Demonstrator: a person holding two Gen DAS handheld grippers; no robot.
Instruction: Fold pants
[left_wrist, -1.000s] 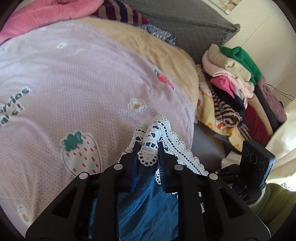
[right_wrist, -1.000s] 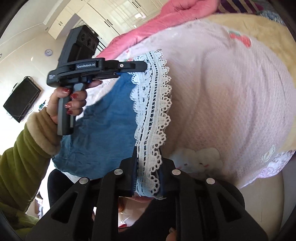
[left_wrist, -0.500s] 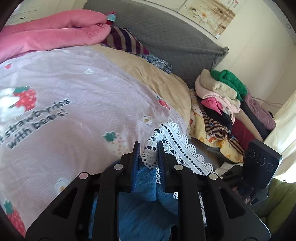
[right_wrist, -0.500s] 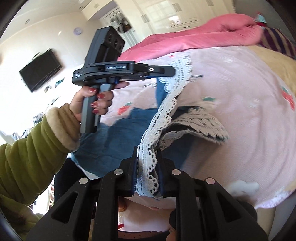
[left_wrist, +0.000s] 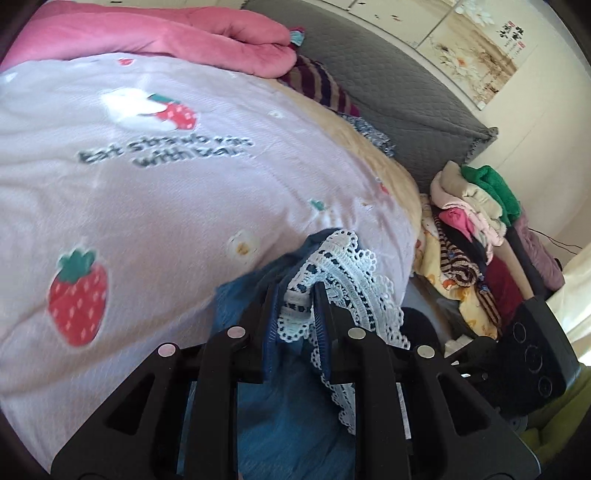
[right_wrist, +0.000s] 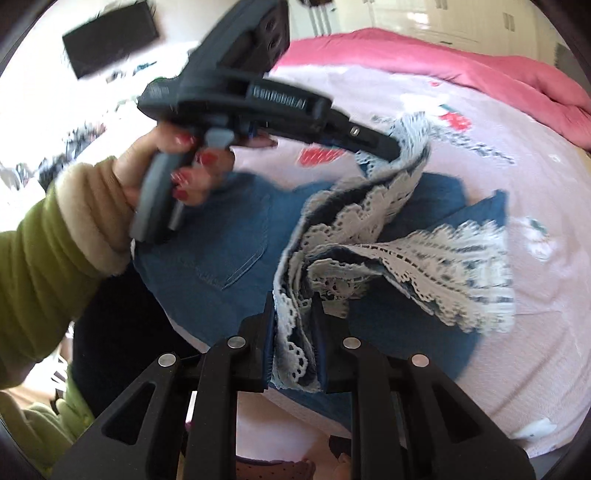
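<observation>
Pants (right_wrist: 229, 236), blue denim w/ lace hem, lie on my strawberry blanket (left_wrist: 147, 206); L gripper (left_wrist: 295, 306) clamps lace; R gripper (right_wrist: 293, 314) clamps lace too.

This is a bedroom in a home. A bed (left_wrist: 207, 206) fills most of both views, covered with a pale pink blanket (left_wrist: 155, 229) printed with strawberries and lettering. At the head of the bed stands a grey quilted headboard (left_wrist: 399, 96), with a rolled pink duvet (left_wrist: 177, 37) and a striped pillow (left_wrist: 321, 86) lying just before it. Beside the bed, near the headboard's end, clothes are heaped in a pile (left_wrist: 476, 225). Above the headboard hangs a flower painting (left_wrist: 476, 55) on a cream wall. In the right wrist view, white wardrobe doors (right_wrist: 436, 18) stand beyond the bed, and a dark flat screen (right_wrist: 110, 37) hangs on the wall.
</observation>
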